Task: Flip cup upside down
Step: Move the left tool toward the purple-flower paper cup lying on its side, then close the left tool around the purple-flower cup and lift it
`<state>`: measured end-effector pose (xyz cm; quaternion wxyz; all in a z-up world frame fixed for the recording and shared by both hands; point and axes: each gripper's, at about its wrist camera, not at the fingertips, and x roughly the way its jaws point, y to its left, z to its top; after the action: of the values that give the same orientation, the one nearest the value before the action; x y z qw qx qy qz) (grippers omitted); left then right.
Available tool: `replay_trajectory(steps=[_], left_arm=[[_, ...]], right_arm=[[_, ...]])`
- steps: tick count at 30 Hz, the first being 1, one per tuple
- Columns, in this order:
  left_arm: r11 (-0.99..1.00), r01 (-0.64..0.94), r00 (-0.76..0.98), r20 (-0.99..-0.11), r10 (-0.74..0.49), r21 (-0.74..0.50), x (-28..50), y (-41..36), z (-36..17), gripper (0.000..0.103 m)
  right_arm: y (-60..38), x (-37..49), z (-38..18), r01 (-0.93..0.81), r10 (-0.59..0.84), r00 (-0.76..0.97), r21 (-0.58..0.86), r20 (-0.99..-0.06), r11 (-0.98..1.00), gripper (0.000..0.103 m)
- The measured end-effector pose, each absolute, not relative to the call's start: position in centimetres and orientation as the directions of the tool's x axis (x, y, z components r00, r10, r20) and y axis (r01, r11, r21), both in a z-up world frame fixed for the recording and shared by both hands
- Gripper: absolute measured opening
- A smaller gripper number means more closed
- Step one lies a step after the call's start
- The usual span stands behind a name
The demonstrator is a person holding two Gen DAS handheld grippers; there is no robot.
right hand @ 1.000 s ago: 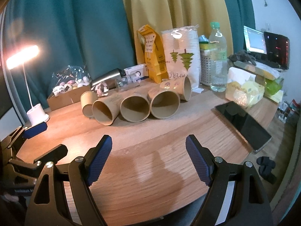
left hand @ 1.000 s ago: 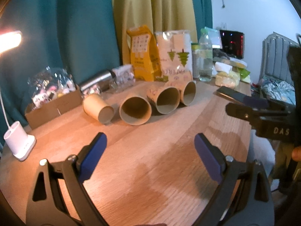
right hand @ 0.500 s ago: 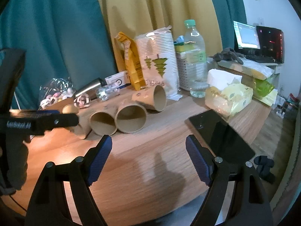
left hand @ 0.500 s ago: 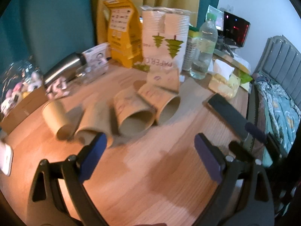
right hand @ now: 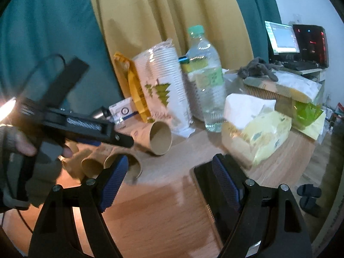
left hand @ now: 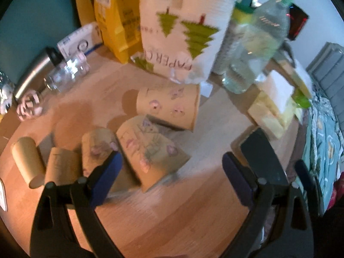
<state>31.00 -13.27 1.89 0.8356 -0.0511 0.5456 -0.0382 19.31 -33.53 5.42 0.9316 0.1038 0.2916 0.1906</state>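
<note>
Several brown paper cups lie on their sides in a row on the wooden table [left hand: 163,217]. The rightmost cup [left hand: 169,106] has its mouth to the right; it also shows in the right wrist view [right hand: 158,137]. A printed cup [left hand: 150,152] lies just ahead of my left gripper [left hand: 172,177], which is open and empty above the row. Plain cups [left hand: 26,159] lie further left. My right gripper [right hand: 169,181] is open and empty over the table's right part. The left gripper's body [right hand: 83,129] shows in the right wrist view above the cups.
A sleeve of white paper cups [left hand: 182,28], a yellow bag [left hand: 118,17], a water bottle [left hand: 251,49] and a steel flask [left hand: 32,73] stand behind the cups. A black phone [right hand: 215,195] lies right of them, by tissue packs [right hand: 260,133] near the table edge.
My left gripper has moved forward and tilted down over the cups, which now look larger. My right gripper has swung right and closer to the phone. Both stay open.
</note>
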Motion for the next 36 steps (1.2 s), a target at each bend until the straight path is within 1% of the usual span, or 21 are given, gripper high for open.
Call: replay_trajectory(steps=[5,12,16,17,18,19,20,22,25,26,27,33,36], left_arm=[[0.989,-0.056,0.299,-0.947,-0.115,-0.138,33.0,-13.0,-0.8,0.095],[0.989,-0.107,0.254,-0.965,-0.072,-0.102,34.9,-12.7,-3.1,0.095],[0.991,-0.084,0.247,-0.966,-0.078,-0.101,35.6,-13.0,-3.8,0.094],[0.992,-0.077,0.247,-0.966,-0.081,-0.103,35.8,-13.0,-3.9,0.091],[0.992,-0.071,0.244,-0.966,-0.082,-0.103,35.7,-13.1,-4.0,0.082],[0.993,-0.062,0.234,-0.969,-0.082,-0.099,35.6,-13.3,-4.1,0.079],[0.994,-0.053,0.233,-0.969,-0.079,-0.094,35.7,-13.6,-4.3,0.079],[0.994,-0.039,0.231,-0.969,-0.088,-0.100,35.4,-13.8,-4.3,0.073],[0.993,-0.022,0.234,-0.966,-0.107,-0.115,34.8,-14.0,-4.0,0.071],[0.993,-0.013,0.239,-0.965,-0.112,-0.119,34.5,-14.0,-3.9,0.068],[0.993,-0.008,0.240,-0.964,-0.116,-0.122,34.3,-14.1,-3.7,0.063],[0.983,0.042,0.294,-0.939,-0.181,-0.177,31.0,-13.6,-1.9,0.063],[0.980,0.080,0.334,-0.922,-0.198,-0.182,29.1,-13.4,-0.6,0.063]], right_arm=[[-34.9,20.2,5.1,-0.293,0.432,0.754,0.336,-0.495,0.895,0.083],[-36.2,20.4,4.9,-0.290,0.447,0.750,0.364,-0.487,0.885,0.083],[-36.5,20.3,4.9,-0.287,0.446,0.751,0.367,-0.486,0.885,0.083],[-36.6,20.3,4.9,-0.285,0.445,0.752,0.369,-0.487,0.885,0.083],[-36.6,20.3,4.9,-0.282,0.444,0.752,0.370,-0.488,0.885,0.083],[-36.7,20.3,4.9,-0.279,0.441,0.754,0.370,-0.488,0.886,0.083],[-36.8,20.2,5.0,-0.277,0.440,0.755,0.371,-0.487,0.887,0.083],[-36.9,20.1,5.1,-0.276,0.439,0.756,0.371,-0.485,0.886,0.083],[-36.9,19.8,5.5,-0.275,0.432,0.763,0.364,-0.480,0.890,0.083],[-36.9,19.6,5.7,-0.277,0.432,0.765,0.362,-0.478,0.890,0.083],[-36.8,19.5,5.9,-0.277,0.430,0.767,0.357,-0.476,0.892,0.083],[-36.4,18.6,6.9,-0.276,0.419,0.774,0.341,-0.476,0.898,0.083],[-35.8,18.1,7.4,-0.279,0.418,0.773,0.338,-0.476,0.899,0.083]])
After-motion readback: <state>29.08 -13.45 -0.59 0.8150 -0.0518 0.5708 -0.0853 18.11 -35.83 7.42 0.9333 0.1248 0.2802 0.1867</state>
